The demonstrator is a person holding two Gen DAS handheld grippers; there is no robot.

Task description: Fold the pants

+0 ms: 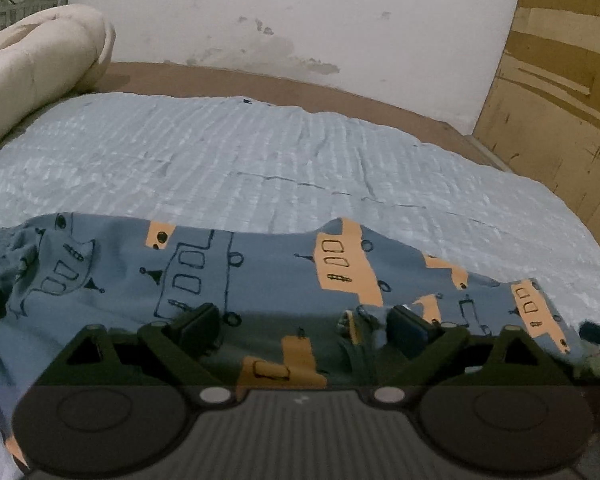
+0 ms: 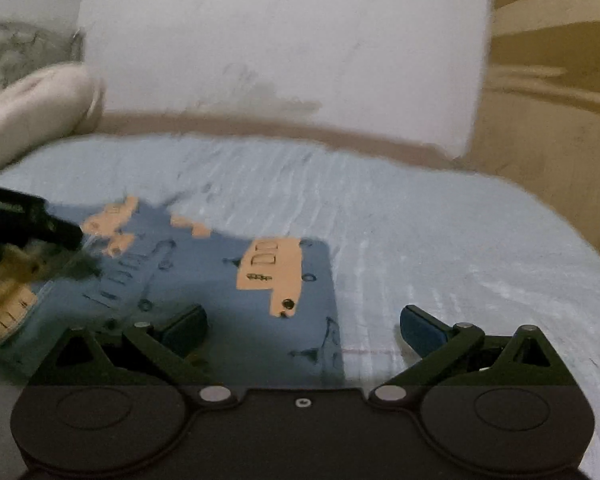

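Both tools, left (image 1: 302, 326) and right (image 2: 304, 326), gape over patterned pants (image 1: 260, 276).

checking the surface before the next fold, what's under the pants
The pants lie on a light blue ribbed bedspread, which shows all around them. What lies directly beneath the fabric is covered.

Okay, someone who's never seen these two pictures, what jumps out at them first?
The blue pants with orange vehicle prints, spread along the near edge of the pale blue bedspread. Next, both tools: the left tool hangs open over the pants, and the right tool is open at the pants' right edge. A rolled cream cushion lies at the far left by the stained white wall.
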